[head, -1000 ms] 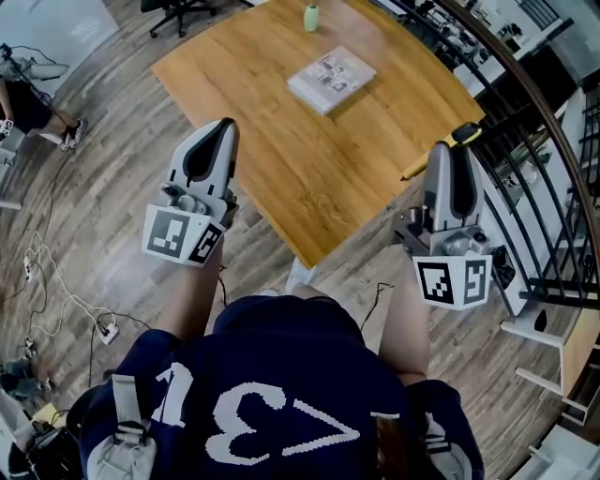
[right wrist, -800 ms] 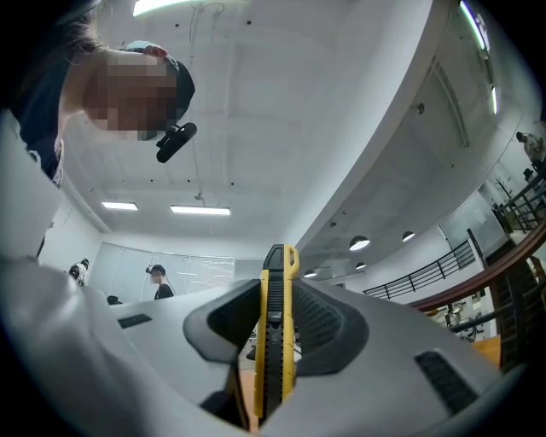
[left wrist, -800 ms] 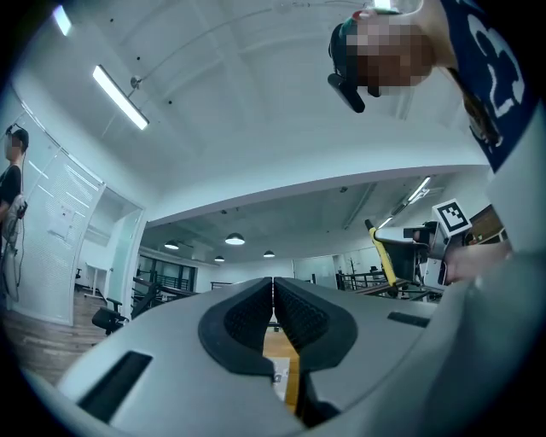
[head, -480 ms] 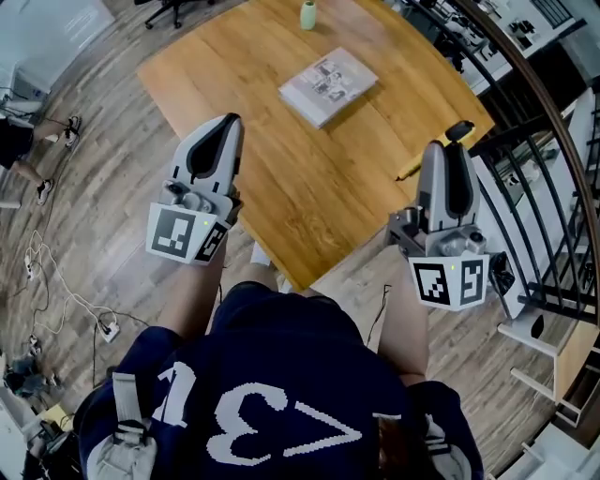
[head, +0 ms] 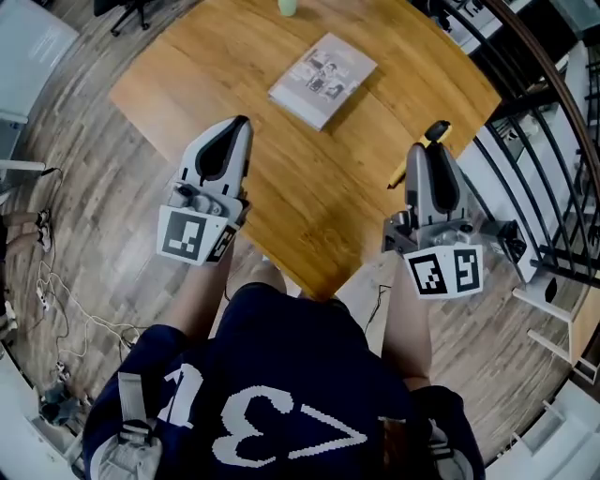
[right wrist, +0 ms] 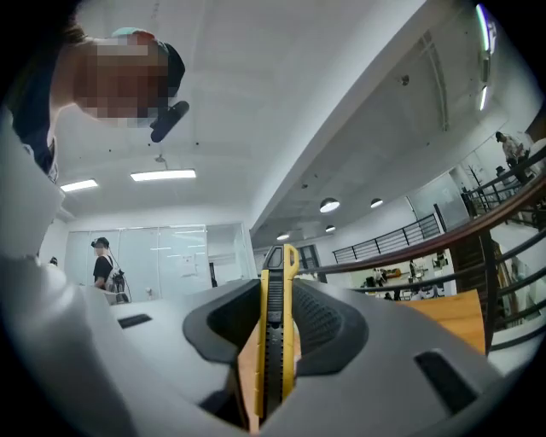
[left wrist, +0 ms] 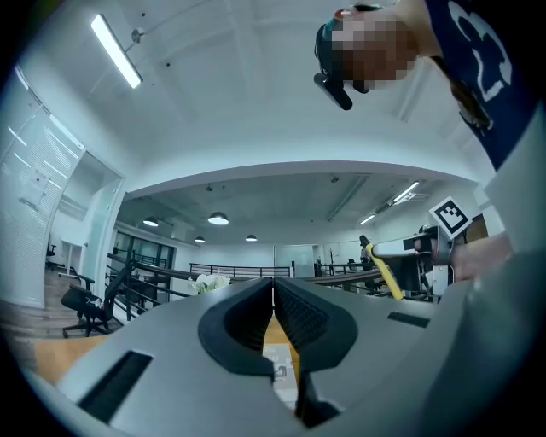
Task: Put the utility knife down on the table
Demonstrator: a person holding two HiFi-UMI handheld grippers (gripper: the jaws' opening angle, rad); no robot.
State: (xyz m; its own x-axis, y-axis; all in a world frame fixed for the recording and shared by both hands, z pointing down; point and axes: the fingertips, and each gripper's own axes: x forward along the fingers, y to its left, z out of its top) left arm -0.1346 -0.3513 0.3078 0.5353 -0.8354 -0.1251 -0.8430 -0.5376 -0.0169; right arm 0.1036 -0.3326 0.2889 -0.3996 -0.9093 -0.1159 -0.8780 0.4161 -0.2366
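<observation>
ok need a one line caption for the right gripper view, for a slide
Right gripper shut on a yellow-and-black utility knife that sticks up past the jaws, wooden table at right.

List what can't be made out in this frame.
Knife: the right gripper's jaws hide its lower end in that gripper's view; the gripper body covers all but its tip in the head view.
Blade in or out: too small to tell.
Pale green thing: cut off by the head view's top edge.
Book cover print: too small.

Wooden table (head: pixel 309 169), book (head: pixel 322 79), pale cup (head: pixel 287 7)
</observation>
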